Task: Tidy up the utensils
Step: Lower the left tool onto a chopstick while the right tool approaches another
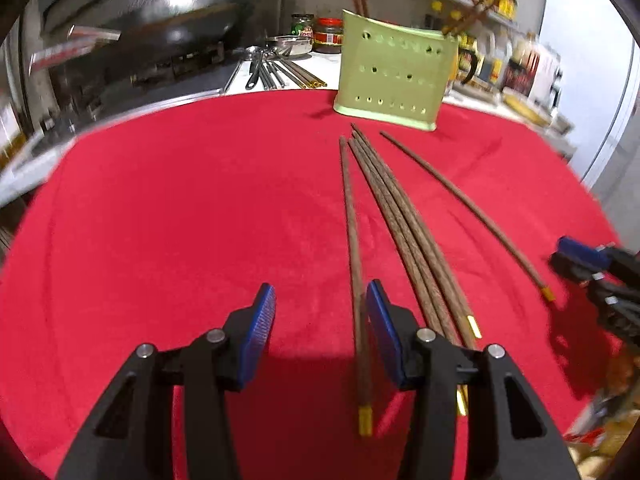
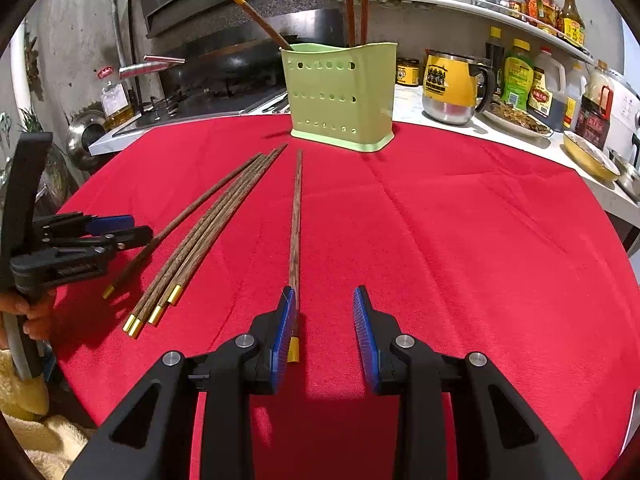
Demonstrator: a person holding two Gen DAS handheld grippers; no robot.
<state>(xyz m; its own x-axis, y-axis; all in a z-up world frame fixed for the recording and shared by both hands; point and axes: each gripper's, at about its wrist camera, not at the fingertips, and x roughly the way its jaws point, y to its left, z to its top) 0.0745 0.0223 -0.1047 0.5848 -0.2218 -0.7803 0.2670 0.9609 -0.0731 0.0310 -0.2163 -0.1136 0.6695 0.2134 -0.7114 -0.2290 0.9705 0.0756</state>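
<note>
A: Right wrist view: right tongs (image 2: 325, 330) released, lone chopstick (image 2: 295, 240) just inside the left pad, flat on the red desk (image 2: 460, 240).
B: Light, stiff, slick. Pinch near the gold cap. Left tongs (image 1: 321, 334) also released; holder (image 2: 342, 96) beyond.

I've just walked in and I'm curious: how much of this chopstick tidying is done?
Done: three brown wooden chopsticks already stand in the pale green perforated holder. In hand: nothing is gripped; each open gripper, left gripper and right gripper, has a single chopstick between its jaws. Left: six gold-tipped chopsticks lie on the red cloth, including a bundle of four.
</note>
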